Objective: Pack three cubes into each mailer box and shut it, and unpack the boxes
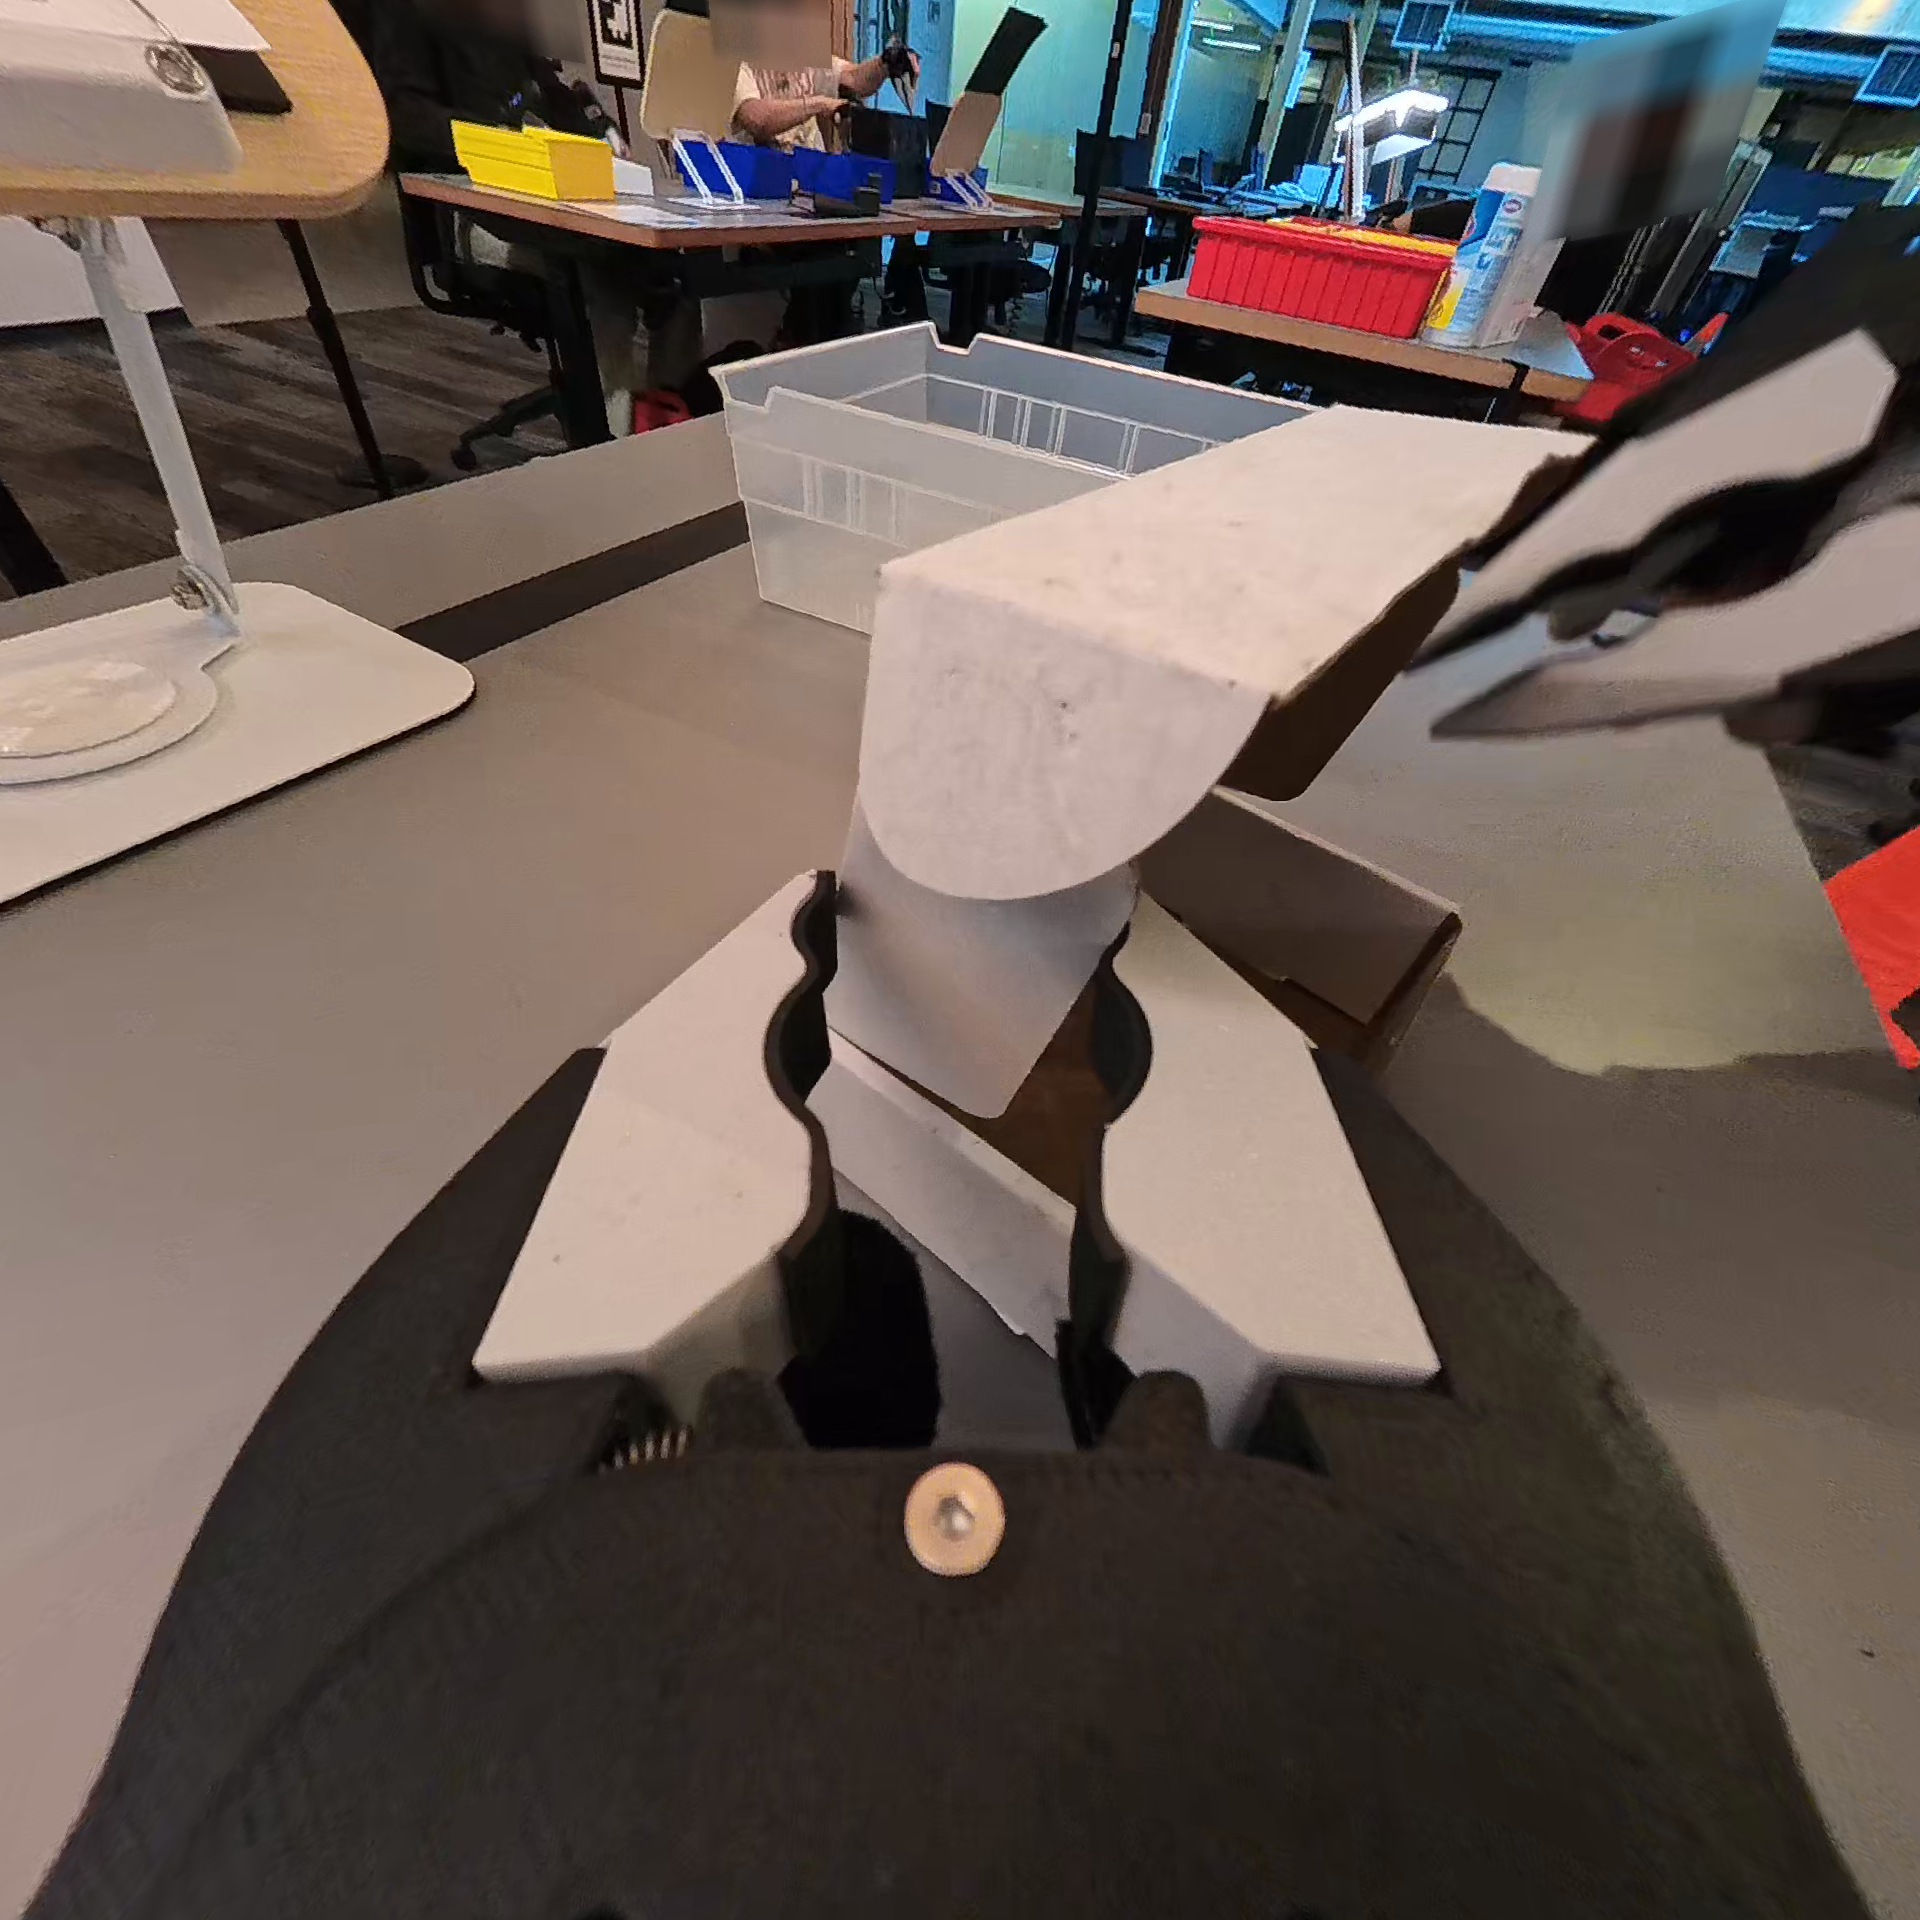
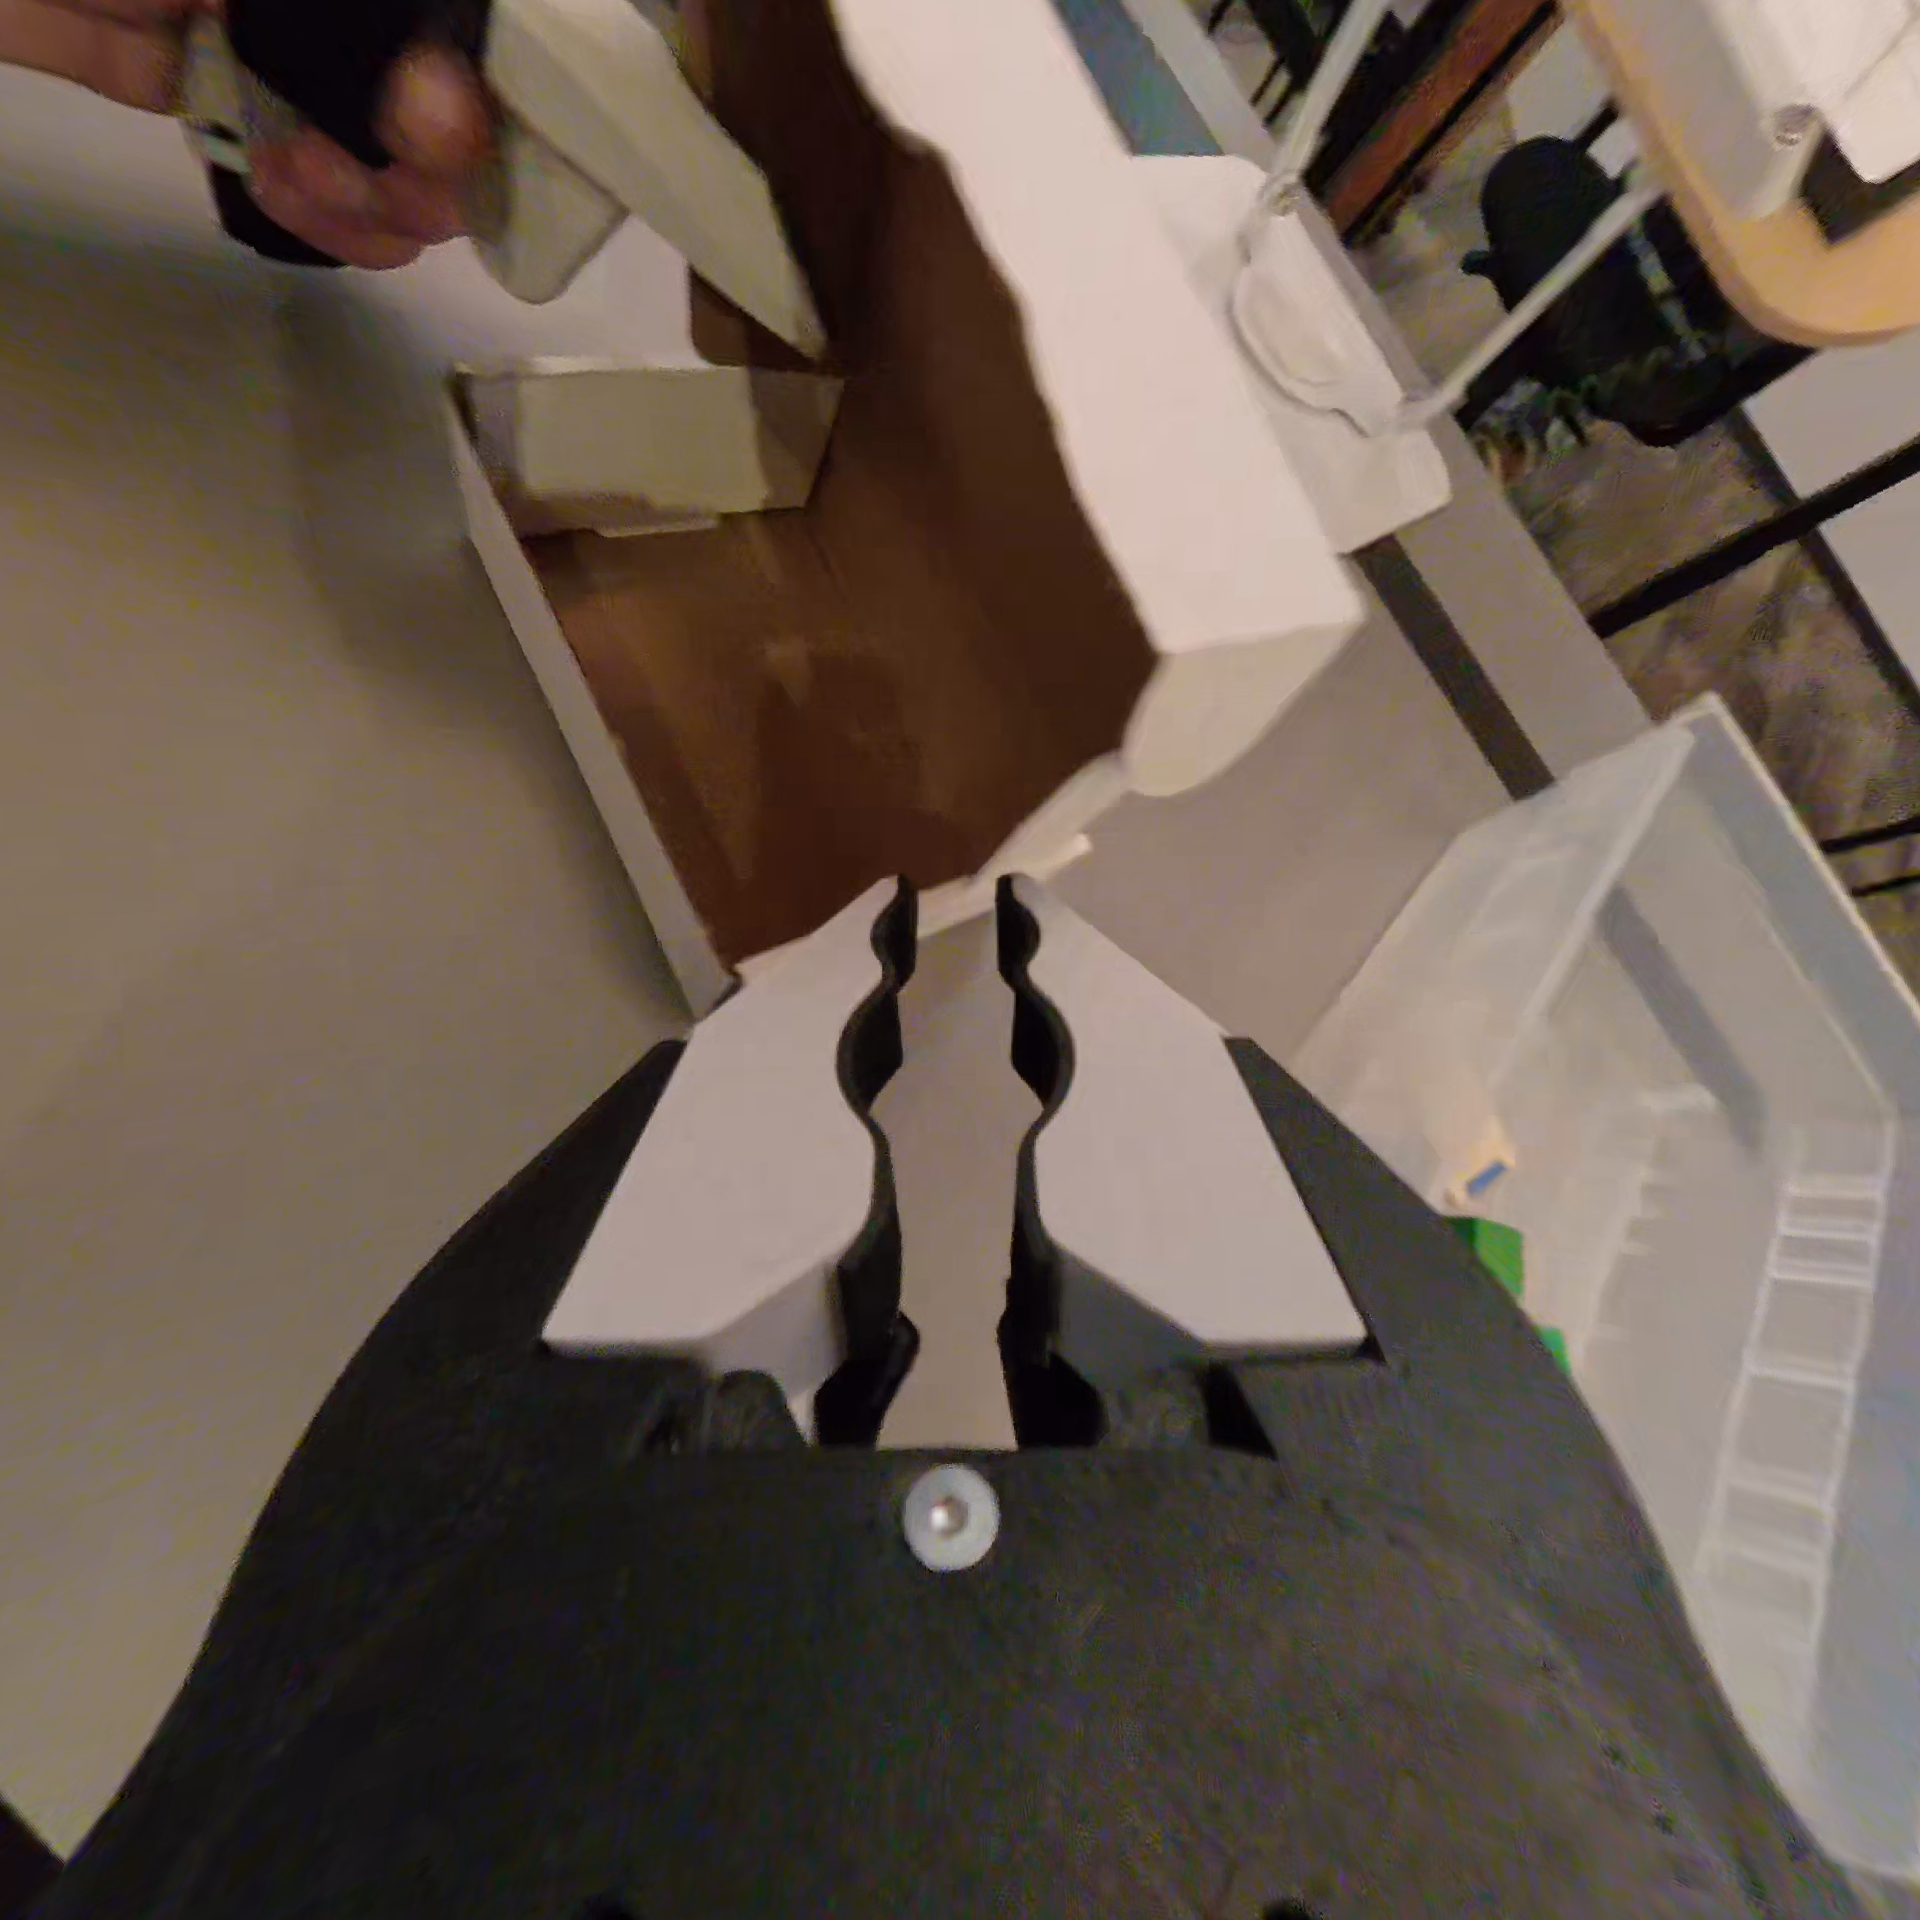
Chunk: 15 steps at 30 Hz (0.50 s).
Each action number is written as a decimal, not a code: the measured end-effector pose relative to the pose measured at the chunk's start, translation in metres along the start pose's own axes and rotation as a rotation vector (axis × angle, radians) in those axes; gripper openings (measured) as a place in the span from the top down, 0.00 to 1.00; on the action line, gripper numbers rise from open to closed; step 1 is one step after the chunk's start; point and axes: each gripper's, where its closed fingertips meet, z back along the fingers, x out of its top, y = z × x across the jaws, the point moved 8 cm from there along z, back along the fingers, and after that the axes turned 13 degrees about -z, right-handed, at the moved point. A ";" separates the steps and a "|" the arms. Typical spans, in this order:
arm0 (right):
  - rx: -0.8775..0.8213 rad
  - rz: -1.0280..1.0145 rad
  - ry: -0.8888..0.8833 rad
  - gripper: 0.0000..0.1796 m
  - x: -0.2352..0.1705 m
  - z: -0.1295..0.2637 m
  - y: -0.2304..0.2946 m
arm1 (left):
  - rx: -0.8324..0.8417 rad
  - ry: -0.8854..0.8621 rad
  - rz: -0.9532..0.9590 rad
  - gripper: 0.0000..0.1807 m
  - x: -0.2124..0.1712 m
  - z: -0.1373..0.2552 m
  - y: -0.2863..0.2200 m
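Note:
A white mailer box [image 2: 582, 717] with a brown inside lies open on the grey table [image 1: 520, 935]. Its floor [image 2: 790, 707] is bare. Its lid [image 1: 1164, 551] is half raised, also seen in the right wrist view [image 2: 1132, 416]. My left gripper [image 1: 977, 914] straddles the box's near end, shut on the end flap [image 1: 956, 997], under a rounded lid ear [image 1: 997, 758]. My right gripper [image 2: 951, 894] is narrowly open, its tips at the box's other end wall. It shows in the left wrist view [image 1: 1455, 634] beside the lid's far edge.
A clear plastic bin [image 1: 935, 457] stands just behind the box, with something green [image 2: 1491, 1262] showing by it. A white lamp base [image 1: 260, 707] sits at the table's left. A red object [image 1: 1875, 935] lies at the right edge. Other tables and a person are far back.

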 end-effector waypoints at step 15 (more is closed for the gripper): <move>0.163 0.256 0.169 0.82 0.021 -0.054 -0.037 | 0.048 0.079 -0.062 0.72 0.004 -0.003 -0.004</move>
